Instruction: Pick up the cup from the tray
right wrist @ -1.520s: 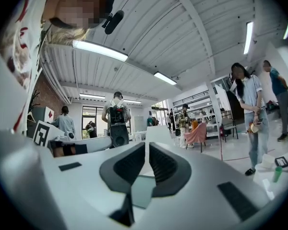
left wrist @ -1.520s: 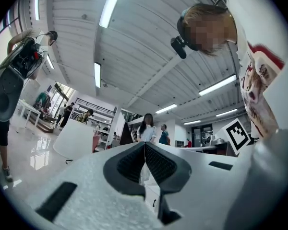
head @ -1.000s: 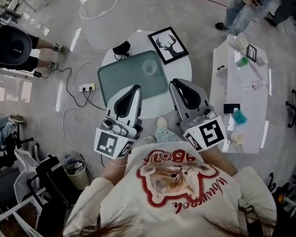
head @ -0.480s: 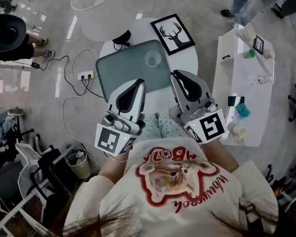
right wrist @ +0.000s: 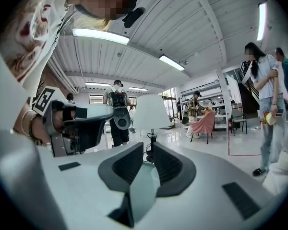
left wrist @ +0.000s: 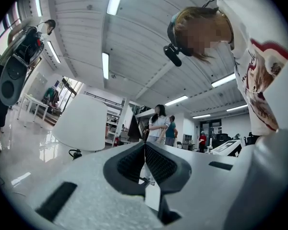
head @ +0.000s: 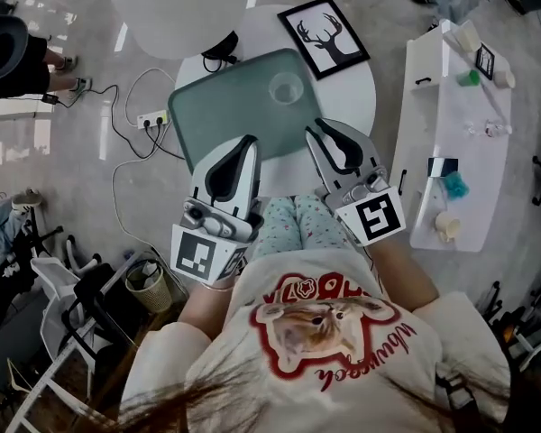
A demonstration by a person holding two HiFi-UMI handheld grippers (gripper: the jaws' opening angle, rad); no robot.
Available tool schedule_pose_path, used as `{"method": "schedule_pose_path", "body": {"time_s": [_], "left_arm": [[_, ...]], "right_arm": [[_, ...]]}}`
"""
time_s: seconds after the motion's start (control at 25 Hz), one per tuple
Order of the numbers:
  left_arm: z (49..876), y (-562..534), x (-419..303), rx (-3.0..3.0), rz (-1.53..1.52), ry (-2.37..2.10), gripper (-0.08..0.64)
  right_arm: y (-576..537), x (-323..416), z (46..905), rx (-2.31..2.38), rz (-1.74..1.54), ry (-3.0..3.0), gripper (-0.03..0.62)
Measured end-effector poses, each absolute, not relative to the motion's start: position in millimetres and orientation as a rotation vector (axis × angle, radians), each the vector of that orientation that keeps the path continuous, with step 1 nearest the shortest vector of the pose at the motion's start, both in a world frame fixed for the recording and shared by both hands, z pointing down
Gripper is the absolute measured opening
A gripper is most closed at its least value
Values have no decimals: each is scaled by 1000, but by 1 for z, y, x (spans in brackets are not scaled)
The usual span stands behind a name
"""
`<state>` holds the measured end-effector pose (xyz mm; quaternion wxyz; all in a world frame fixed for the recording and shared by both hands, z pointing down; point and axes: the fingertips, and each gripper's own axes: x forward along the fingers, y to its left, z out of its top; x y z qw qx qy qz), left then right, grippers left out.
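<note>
Well, one cup (head: 286,87), clear and upright, stands on the single grey-green tray (head: 218,120), toward the tray's far right corner. One framed deer picture (head: 325,36) lies just beyond that corner. Two tongs hang by the tray's near edge, the left gripper (head: 246,142) and the right gripper (head: 319,128), both closed tight on nothing. The shirt's lettering is unreadable.

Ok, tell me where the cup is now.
In the head view the clear cup stands in the far right corner of the grey tray, near the deer picture.
</note>
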<state>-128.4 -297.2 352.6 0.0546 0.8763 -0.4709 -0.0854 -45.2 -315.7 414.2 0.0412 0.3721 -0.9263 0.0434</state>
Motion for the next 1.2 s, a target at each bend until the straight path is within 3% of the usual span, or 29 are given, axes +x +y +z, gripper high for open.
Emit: {"method": "schedule_pose_path", "body": {"time_s": [0.28, 0.56, 1.2], "left_arm": [[365, -302, -136, 2602, -274, -1430, 14], [385, -304, -138, 2563, -259, -1417, 14], [426, -289, -161, 2478, -202, -1466, 14]], "right_arm": [[-326, -55, 458, 1135, 176, -2749, 58], [-344, -62, 517, 1064, 251, -2621, 195], [-381, -82, 566, 979, 311, -2486, 284]]}}
